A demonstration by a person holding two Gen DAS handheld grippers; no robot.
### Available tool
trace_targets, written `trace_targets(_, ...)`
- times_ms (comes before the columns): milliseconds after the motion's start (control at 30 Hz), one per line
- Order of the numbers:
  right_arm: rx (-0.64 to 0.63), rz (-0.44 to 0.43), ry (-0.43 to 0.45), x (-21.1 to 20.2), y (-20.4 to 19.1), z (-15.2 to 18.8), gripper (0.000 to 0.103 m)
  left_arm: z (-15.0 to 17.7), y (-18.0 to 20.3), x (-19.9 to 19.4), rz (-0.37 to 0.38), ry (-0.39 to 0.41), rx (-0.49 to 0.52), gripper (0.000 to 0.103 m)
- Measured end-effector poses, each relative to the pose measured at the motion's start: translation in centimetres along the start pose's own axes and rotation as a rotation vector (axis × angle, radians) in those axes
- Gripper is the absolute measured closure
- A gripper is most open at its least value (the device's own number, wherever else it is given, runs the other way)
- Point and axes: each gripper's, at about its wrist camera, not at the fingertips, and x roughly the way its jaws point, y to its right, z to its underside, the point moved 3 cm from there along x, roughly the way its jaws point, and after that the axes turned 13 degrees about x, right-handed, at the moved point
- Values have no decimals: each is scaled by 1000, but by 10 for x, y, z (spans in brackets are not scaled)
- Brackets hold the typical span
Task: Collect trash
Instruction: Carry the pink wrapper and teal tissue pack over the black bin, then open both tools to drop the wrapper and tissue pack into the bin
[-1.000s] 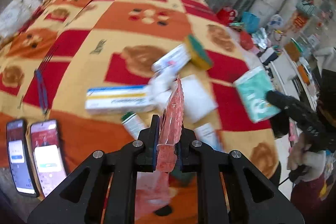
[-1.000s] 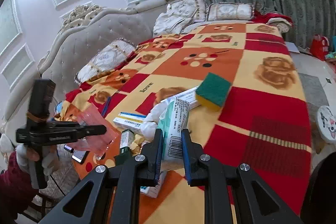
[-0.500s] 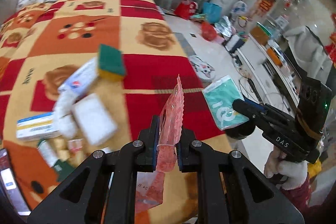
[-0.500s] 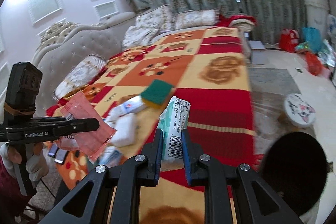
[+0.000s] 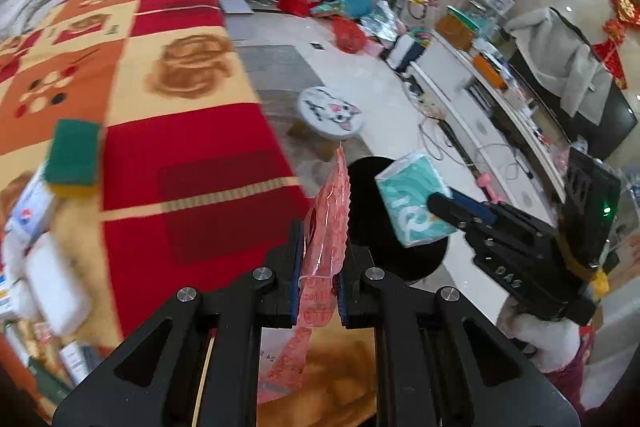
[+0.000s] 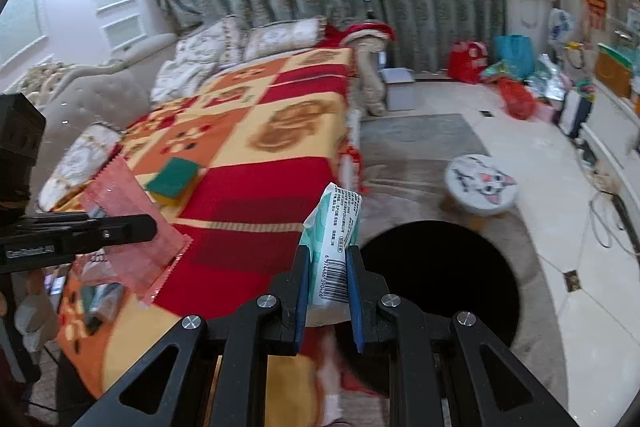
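Note:
My left gripper (image 5: pixel 318 267) is shut on a thin pink plastic wrapper (image 5: pixel 330 223), held upright over the bed's edge; the wrapper also shows in the right wrist view (image 6: pixel 132 223). My right gripper (image 6: pixel 327 291) is shut on a teal-and-white tissue pack (image 6: pixel 336 239), seen in the left wrist view (image 5: pixel 414 199) in the air over a round black bin (image 6: pixel 440 279). The bin (image 5: pixel 372 183) stands on the floor beside the bed, just ahead of both grippers.
A green-and-yellow sponge (image 5: pixel 74 157), white packs and boxes (image 5: pixel 48 279) lie on the red-orange blanket (image 5: pixel 192 187). A cat-face stool (image 6: pixel 482 183) stands beyond the bin. Bags clutter the far floor (image 5: pixel 348 27). A low white cabinet (image 5: pixel 500 131) runs along the right.
Both grippers swung right, away from the cluttered bed toward the floor. The black bin came into view, and the tissue pack now hangs over it. Both grips are unchanged.

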Motion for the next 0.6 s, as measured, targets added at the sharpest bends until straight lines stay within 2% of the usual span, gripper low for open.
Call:
trace_targets(267, 65, 93, -14, 7, 55, -2, 86, -29, 35, 50, 123, -10, -21, 91)
trace_targets(367, 78, 123, -15, 9, 66, 0, 86, -35, 44, 64, 174, -7, -38, 92)
trace_targets(533, 112, 147, -17, 12, 78, 0, 84, -40, 54, 81, 216, 14, -52, 89)
trace_targets(567, 118, 151, -8, 11, 80, -1, 76, -41, 54, 83, 224, 14, -53, 79)
trace_targets(600, 123, 149, -1, 10, 81, -1, 70, -42, 55, 86, 227, 15, -52, 58)
